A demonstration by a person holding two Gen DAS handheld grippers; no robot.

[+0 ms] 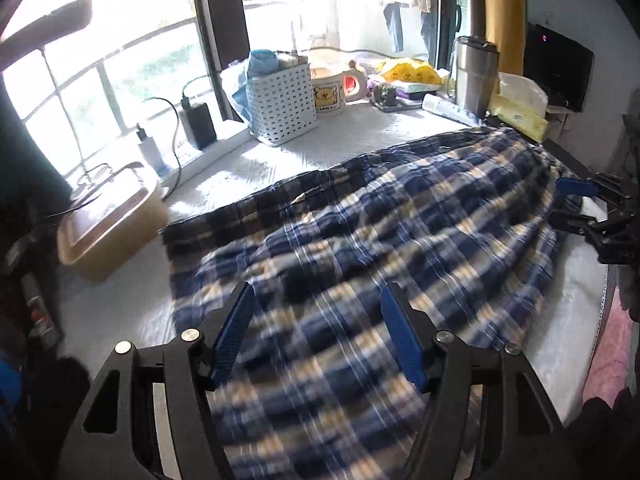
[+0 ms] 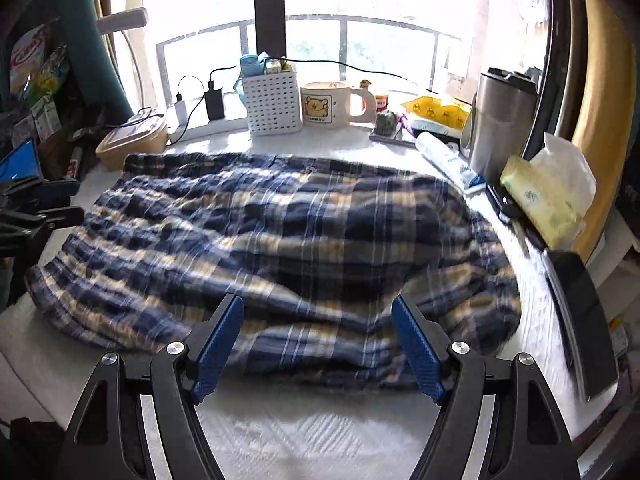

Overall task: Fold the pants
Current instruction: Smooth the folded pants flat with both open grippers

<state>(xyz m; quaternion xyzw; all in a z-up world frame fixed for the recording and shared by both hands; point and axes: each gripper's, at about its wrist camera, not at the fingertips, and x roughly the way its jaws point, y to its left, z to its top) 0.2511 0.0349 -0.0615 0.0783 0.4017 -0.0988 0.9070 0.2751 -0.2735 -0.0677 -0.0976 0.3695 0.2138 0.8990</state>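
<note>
Left wrist view: the left tool [image 1: 316, 332] hangs spread above the plaid pants [image 1: 380, 232], nothing between its pads; the pants lie rumpled across the white bench [image 1: 320, 140]. The cloth is bunched, so a grab from here may catch only the top layer and fold crooked

Right wrist view: the right tool [image 2: 318, 344] is spread too, just short of the pants' near edge [image 2: 320, 364]. Dragging the cloth toward the window could knock the mug [image 2: 324, 104] or the steel tumbler [image 2: 500, 120]
</note>
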